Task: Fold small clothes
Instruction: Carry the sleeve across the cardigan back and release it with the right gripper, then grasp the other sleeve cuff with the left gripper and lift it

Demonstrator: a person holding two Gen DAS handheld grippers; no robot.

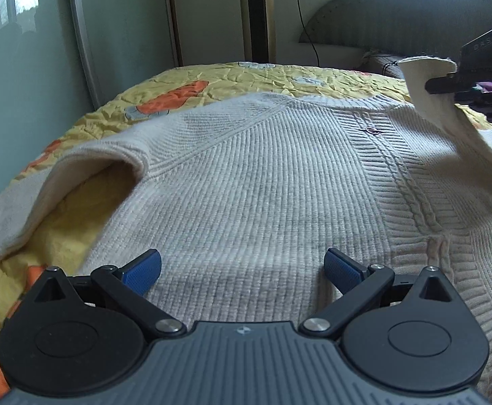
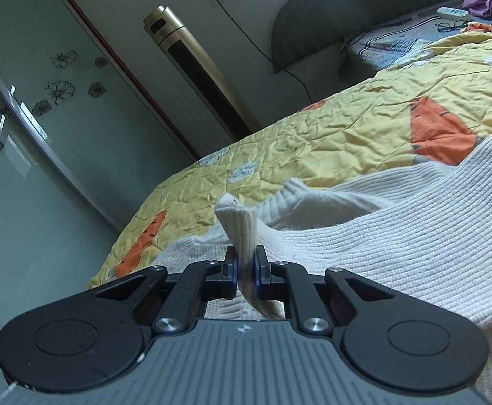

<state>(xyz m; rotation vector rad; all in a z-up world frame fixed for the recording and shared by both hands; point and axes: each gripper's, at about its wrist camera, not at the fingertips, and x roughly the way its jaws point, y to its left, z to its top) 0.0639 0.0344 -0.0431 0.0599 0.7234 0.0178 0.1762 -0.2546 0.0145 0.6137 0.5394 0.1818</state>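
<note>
A cream knitted sweater (image 1: pixel 263 182) lies spread on a yellow quilted bedspread (image 1: pixel 232 77). My left gripper (image 1: pixel 242 270) is open and empty, just above the sweater's lower body, blue pads (image 1: pixel 143 271) wide apart. One sleeve (image 1: pixel 87 182) lies folded at the left. My right gripper (image 2: pixel 245 270) is shut on the cuff (image 2: pixel 241 229) of the other sleeve and holds it lifted above the sweater (image 2: pixel 414 236). In the left wrist view the right gripper (image 1: pixel 448 82) shows at the far right, with the raised sleeve (image 1: pixel 431 91) hanging from it.
The bed's left edge runs along a glass wardrobe door (image 2: pixel 43 135). A gold tower fan (image 2: pixel 202 71) stands by the wall. A grey headboard (image 1: pixel 408 17) is behind. A remote (image 2: pixel 452 11), glasses (image 2: pixel 452 26) and purple cloth (image 2: pixel 485 0) lie at the far end.
</note>
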